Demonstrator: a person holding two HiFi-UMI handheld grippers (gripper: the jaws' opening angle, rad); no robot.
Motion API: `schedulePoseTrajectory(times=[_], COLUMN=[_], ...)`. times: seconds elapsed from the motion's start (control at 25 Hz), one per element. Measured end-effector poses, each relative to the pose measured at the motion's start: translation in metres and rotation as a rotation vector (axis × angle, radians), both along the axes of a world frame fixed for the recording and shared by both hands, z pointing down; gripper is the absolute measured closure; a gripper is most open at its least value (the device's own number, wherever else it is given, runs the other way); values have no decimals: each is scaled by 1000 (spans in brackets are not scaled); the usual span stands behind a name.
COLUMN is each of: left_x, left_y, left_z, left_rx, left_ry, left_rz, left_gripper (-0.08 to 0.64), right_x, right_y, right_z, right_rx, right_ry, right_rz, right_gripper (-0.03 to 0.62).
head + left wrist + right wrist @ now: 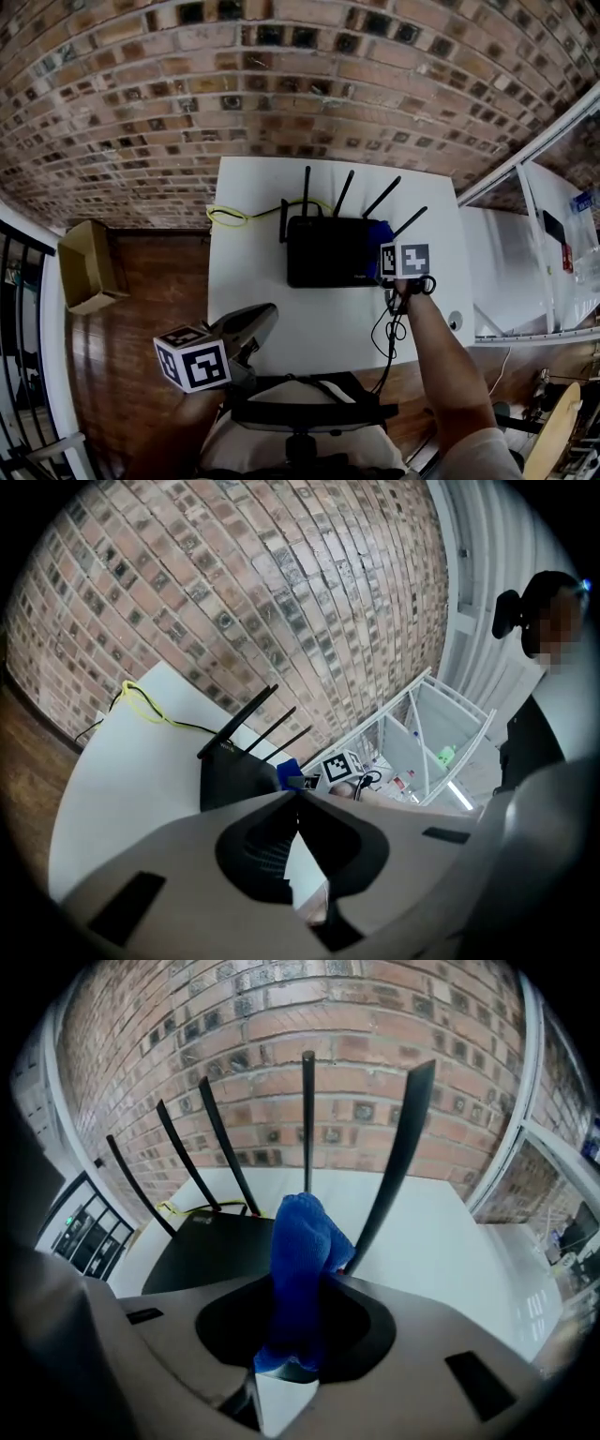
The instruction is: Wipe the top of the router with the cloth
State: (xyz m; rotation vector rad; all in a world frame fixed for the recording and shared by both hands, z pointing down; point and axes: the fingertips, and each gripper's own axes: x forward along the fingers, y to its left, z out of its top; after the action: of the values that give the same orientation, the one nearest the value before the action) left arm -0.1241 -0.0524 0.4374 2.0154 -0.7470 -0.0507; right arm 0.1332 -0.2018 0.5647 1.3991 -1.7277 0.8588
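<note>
Right gripper view: your right gripper (302, 1277) pinches the blue cloth (300, 1232), with its jaws pressed onto the fold.
Your left gripper (298, 797) has its jaws closed tip to tip on nothing and hangs by the table's near edge, well apart from the router. The black router (323, 250) lies flat toward the back of the white table (253, 202), its long axis running left to right across you. Its antennas (345, 192) rise from the rear edge toward the brick wall (281, 84). The cloth is at the router's right end; you cannot tell whether it touches the top. A yellow cable (225, 217) loops by the router's back left corner. Wood floor (150, 281) and a cardboard box (86, 267) lie to your left.
</note>
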Motion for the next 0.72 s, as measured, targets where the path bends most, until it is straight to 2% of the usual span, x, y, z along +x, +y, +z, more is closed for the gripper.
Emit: schedulePoseTrajectory(times=[0.16,0.32,0.44,0.72], left_x=[4,2,-1,-1], left_y=[1,5,6,8], left_z=[0,2,3,-2], left_rx=[3,-11,-18,-2], left_ry=[-2,-16,-24,-10], left_rz=[2,16,7,4], left_gripper=[558,558,558,558], right_x=[19,20,7,-47], right_y=[11,14,13,9], right_z=[18,26,26,25], right_rx=[-46,-56,-57,-43], right_ry=[77,137,153,109], right_rz=[-3,-17,-43,-110], right_gripper=[466,466,466,465])
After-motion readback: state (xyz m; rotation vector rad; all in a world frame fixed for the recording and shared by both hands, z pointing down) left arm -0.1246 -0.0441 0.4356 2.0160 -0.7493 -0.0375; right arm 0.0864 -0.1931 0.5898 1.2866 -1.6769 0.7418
